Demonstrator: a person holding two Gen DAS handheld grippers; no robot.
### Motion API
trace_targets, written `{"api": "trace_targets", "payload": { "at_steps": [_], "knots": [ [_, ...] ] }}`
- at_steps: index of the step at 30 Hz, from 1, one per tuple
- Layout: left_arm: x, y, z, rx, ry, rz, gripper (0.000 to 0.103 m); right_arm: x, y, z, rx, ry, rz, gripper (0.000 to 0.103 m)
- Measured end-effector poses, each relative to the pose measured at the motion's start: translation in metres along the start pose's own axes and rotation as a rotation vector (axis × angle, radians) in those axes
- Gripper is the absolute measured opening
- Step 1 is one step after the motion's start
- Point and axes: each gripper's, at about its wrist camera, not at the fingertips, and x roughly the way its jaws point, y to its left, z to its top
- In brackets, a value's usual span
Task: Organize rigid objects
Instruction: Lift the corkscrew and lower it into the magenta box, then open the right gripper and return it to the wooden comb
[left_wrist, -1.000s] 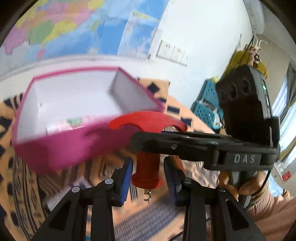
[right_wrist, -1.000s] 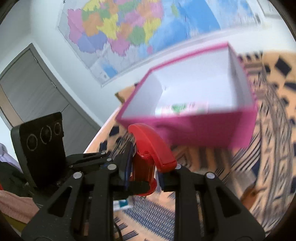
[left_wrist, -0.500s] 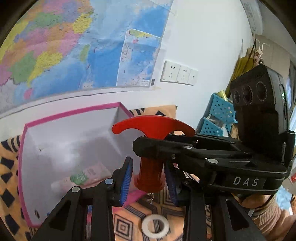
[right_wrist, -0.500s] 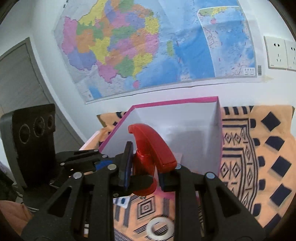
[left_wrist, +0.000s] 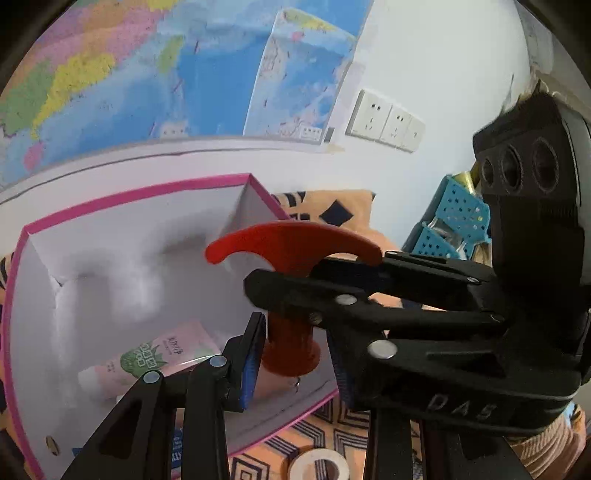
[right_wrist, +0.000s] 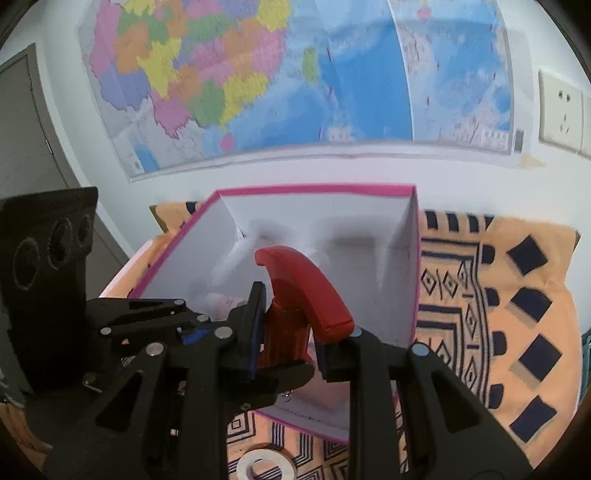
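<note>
From my left wrist camera, my left hand-held gripper (left_wrist: 291, 363) is nearly closed, and its blue pads (left_wrist: 252, 354) squeeze the round stem of a red corkscrew (left_wrist: 291, 258). The corkscrew stands up straight, with its curved handle on top and a little metal tip showing under the stem. My right hand-held gripper (left_wrist: 269, 288) comes in from 3 o'clock and pinches the same stem higher up, just under the handle. Behind and below the corkscrew is an open pink box (left_wrist: 129, 199), white inside. A pink tube with a green leaf picture (left_wrist: 159, 356) lies on the box floor at about 8 o'clock. The box sits on a counter with an orange patterned cloth (left_wrist: 332, 210). A white tape roll (left_wrist: 319, 467) lies on the cloth at 6 o'clock. A map (left_wrist: 177, 74) hangs on the wall at 11 o'clock, with wall sockets (left_wrist: 386, 122) at 1 o'clock and blue baskets (left_wrist: 454, 225) at 3 o'clock.

From my right wrist camera, my right hand-held gripper (right_wrist: 286, 341) is nearly closed on the corkscrew (right_wrist: 303, 291) stem. My left hand-held gripper (right_wrist: 273, 376) reaches in from 9 o'clock and grips the stem lower down. The corkscrew hangs over the near part of the pink box (right_wrist: 317, 190). The tape roll (right_wrist: 266, 467) sits at 6 o'clock, and the cloth (right_wrist: 517, 314) spreads out at 3 o'clock.
</note>
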Motion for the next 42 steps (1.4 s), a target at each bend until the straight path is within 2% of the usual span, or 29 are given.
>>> {"api": "trace_targets", "payload": {
  "at_steps": [6, 9, 15, 19, 21, 27, 31, 35, 42],
  "knots": [
    [0.015, 0.005, -0.007, -0.016, 0.052, 0.023, 0.034, 0.019, -0.013, -0.008, 0.024, 0.105, -0.035, 0.027],
    [0.016, 0.006, -0.009, -0.024, 0.066, 0.037, 0.036, 0.019, -0.016, -0.010, 0.021, 0.122, -0.083, 0.040],
    [0.003, 0.005, -0.012, -0.017, 0.018, 0.098, 0.037, -0.004, -0.015, -0.016, 0.042, 0.062, -0.061, 0.041],
    [-0.021, 0.002, -0.022, 0.007, -0.051, 0.126, 0.048, -0.033, -0.010, -0.027, 0.058, 0.000, -0.001, 0.041],
    [-0.034, 0.000, -0.027, 0.016, -0.080, 0.132, 0.049, -0.046, -0.006, -0.033, 0.066, -0.024, 0.029, 0.041],
    [-0.075, -0.009, -0.054, 0.056, -0.151, 0.117, 0.053, -0.076, 0.001, -0.065, 0.092, -0.050, 0.114, 0.044],
    [-0.085, -0.017, -0.072, 0.073, -0.143, 0.097, 0.054, -0.082, 0.001, -0.094, 0.119, -0.027, 0.117, 0.044],
    [-0.085, -0.025, -0.094, 0.079, -0.113, 0.074, 0.054, -0.082, -0.008, -0.124, 0.167, 0.018, 0.096, 0.044],
    [-0.065, -0.039, -0.127, 0.062, -0.015, -0.012, 0.054, -0.078, -0.029, -0.172, 0.278, 0.113, 0.034, 0.044]
  ]
}}
